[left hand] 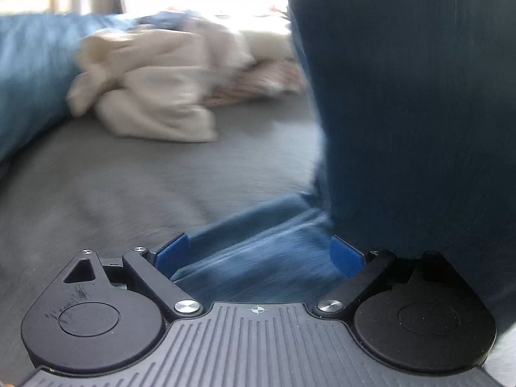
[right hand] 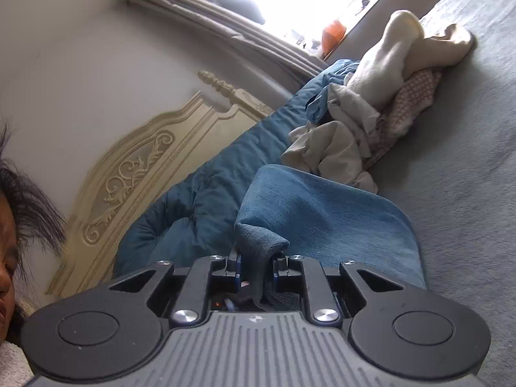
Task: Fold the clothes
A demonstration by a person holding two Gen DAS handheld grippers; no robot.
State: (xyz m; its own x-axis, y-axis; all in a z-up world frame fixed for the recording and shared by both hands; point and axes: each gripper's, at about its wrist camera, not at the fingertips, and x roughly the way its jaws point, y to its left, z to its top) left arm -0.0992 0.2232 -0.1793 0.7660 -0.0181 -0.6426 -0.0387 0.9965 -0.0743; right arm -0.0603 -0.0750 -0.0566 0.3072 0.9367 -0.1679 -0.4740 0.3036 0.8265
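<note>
A blue garment spreads out ahead of my right gripper, which is shut on a bunched edge of it and holds it up over the bed. In the left wrist view the same blue garment hangs as a dark sheet on the right, and a lighter fold of it runs down between the fingers. My left gripper stands open, its blue fingertips wide apart with the cloth between them and not pinched. This view is motion-blurred.
A pile of cream clothes on a pink patterned cloth lies farther along the grey bed sheet. A teal duvet is bunched against the carved cream headboard. A person's head shows at the left edge.
</note>
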